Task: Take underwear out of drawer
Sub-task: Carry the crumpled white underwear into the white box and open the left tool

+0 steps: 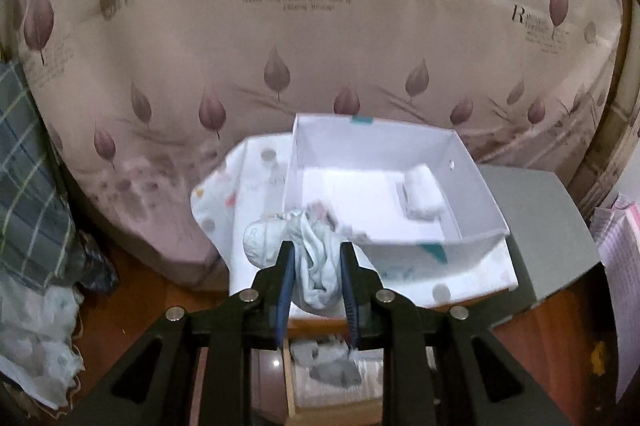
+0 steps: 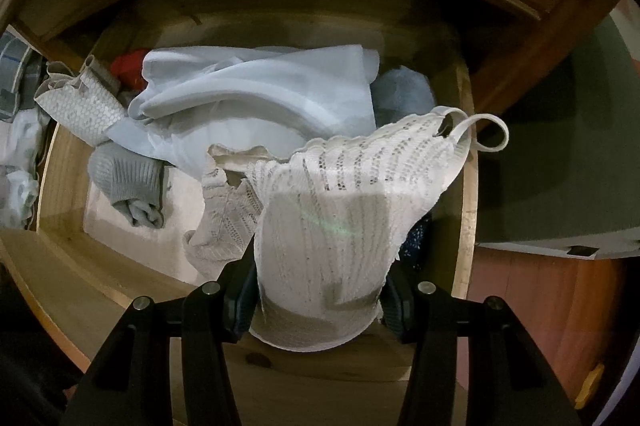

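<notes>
My left gripper [image 1: 316, 266] is shut on a bunched pale blue-white piece of underwear [image 1: 316, 262], held up in front of a white open box [image 1: 476, 194] that holds one white rolled piece [image 1: 424, 196]. Part of the open wooden drawer [image 1: 294, 398] shows below the left gripper's fingers. In the right wrist view my right gripper [image 2: 320, 290] is shut on a white lace undergarment [image 2: 336, 210], which drapes over the drawer's right wall [image 2: 464, 194]. Inside the drawer lie a pale blue cloth [image 2: 248, 98], a grey sock [image 2: 128, 182] and a honeycomb-patterned white piece [image 2: 86, 110].
A leaf-print mattress [image 1: 280, 26] stands behind the box. A grey cabinet top [image 1: 548, 226] is at the right, a checked cloth [image 1: 28, 162] and white fabric [image 1: 32, 338] at the left, with red-brown wooden floor [image 1: 132, 306] between. The box rests on dotted white cloth [image 1: 224, 194].
</notes>
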The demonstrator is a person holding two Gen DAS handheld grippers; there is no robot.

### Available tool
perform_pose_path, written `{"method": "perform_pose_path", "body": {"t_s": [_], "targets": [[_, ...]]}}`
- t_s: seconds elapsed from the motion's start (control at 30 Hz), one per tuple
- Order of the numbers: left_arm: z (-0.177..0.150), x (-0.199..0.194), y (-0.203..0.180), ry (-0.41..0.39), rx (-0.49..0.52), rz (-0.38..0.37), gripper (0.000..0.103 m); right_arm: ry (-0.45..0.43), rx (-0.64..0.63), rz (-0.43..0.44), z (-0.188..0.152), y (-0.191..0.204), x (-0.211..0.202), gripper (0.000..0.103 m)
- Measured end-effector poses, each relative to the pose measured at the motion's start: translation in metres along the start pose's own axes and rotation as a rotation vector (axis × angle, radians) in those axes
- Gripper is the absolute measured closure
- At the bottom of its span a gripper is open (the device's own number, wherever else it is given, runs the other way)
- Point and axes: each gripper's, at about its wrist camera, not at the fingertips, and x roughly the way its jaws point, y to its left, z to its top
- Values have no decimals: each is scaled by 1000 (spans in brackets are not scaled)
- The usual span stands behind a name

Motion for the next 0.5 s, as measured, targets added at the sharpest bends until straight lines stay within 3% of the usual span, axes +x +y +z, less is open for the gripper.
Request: {"method": "perform_pose_path", "body": {"t_s": [0.23, 0.5], "targets": [[37, 31, -5, -1, 33, 36, 81, 2, -10, -6, 0, 5, 2, 55], [68, 73, -17, 6, 64, 17, 81, 11, -7, -2, 2, 5, 2, 54]]}}
